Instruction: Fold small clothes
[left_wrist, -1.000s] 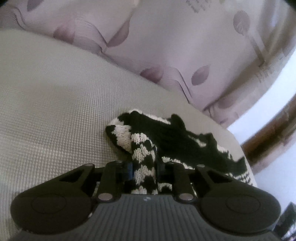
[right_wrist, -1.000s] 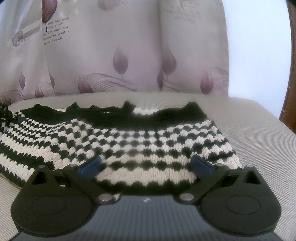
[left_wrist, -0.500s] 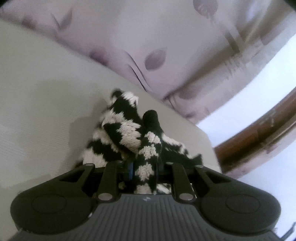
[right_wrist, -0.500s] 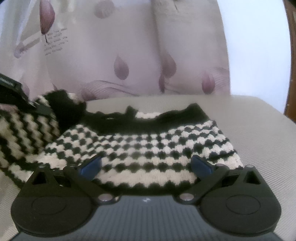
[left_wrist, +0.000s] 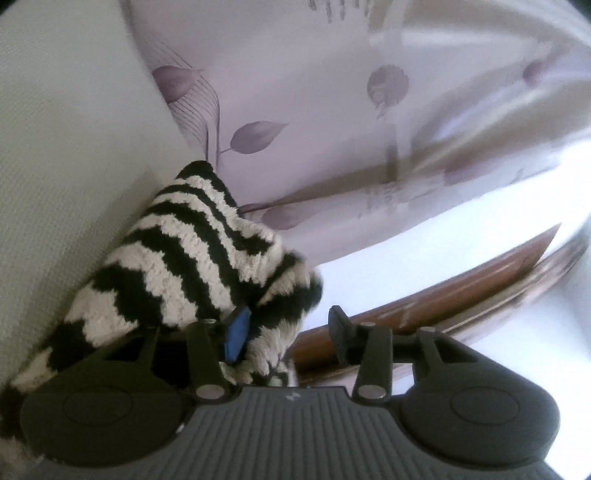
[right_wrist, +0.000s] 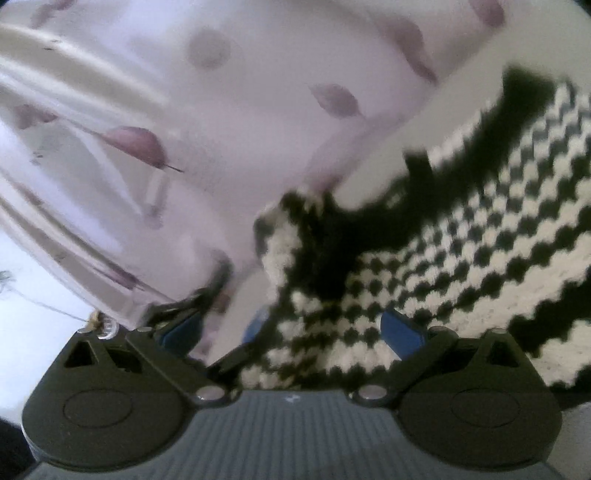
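Observation:
A black-and-white knitted garment (right_wrist: 480, 240) lies on a pale grey cushion (left_wrist: 74, 147). In the left wrist view a lifted fold of the garment (left_wrist: 192, 258) drapes over the left finger's blue pad (left_wrist: 236, 334). My left gripper (left_wrist: 288, 332) has its jaws opening; cloth hangs between them, but the right finger stands apart from it. My right gripper (right_wrist: 291, 325) is open wide over the garment's near edge, with knit between its pads and neither one pressing on it. The right wrist view is blurred and tilted.
A pale curtain (left_wrist: 314, 110) with purple leaf prints hangs behind the cushion. A brown wooden frame (left_wrist: 443, 291) and a white wall show past the cushion's edge. A small blue-and-black part (right_wrist: 255, 328) sits between the right fingers; I cannot tell what it is.
The left gripper was shut on a fold of the garment, carried it sideways while rolling, and now its jaws have parted. The right wrist view has rolled, so the garment now sits at the right.

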